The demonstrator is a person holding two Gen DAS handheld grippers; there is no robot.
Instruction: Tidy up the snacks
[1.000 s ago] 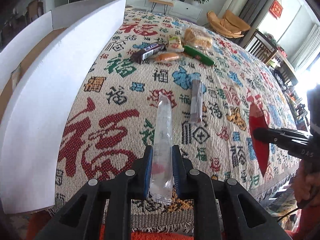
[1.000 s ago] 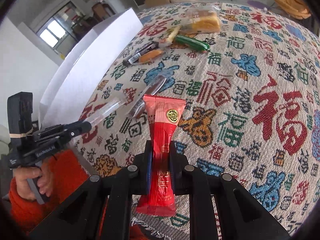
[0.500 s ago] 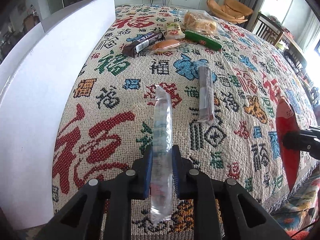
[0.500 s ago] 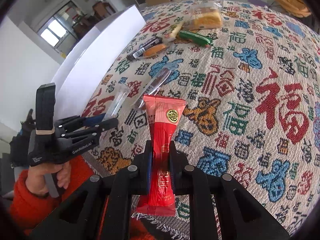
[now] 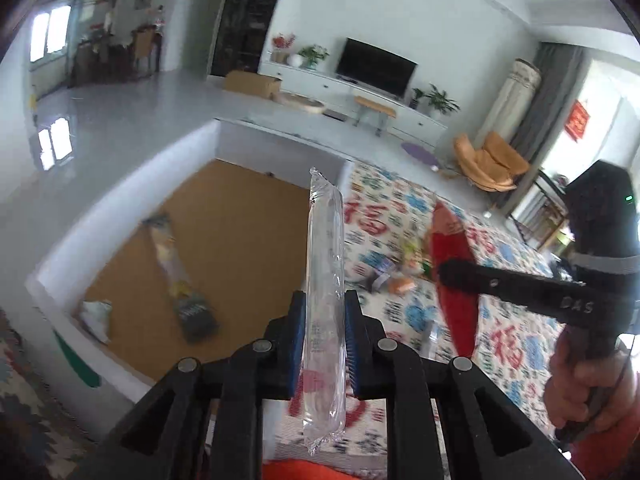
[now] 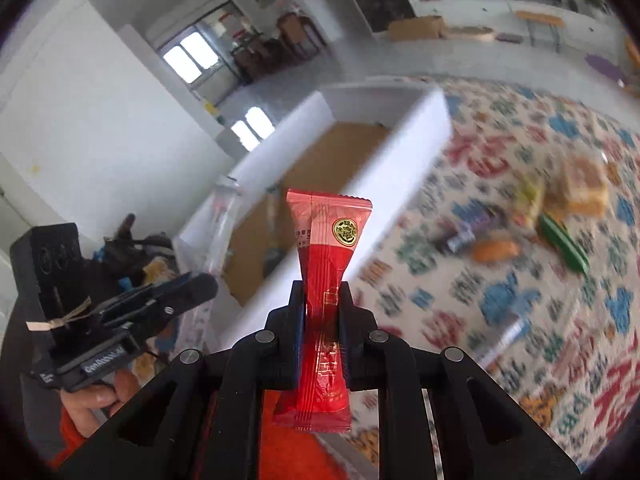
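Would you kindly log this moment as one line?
left gripper: shut on clear packet | right gripper: shut on red packet | box: open beside cloth

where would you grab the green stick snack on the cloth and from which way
Grip the green stick across its middle, coming from above with the fingers straddling its narrow width. It lies flat on the cloth, long and slim, slanting away from the orange pack beside it. The picture is blurred, so whether its near end touches neighbours cannot be told; the far half looks the freer side.
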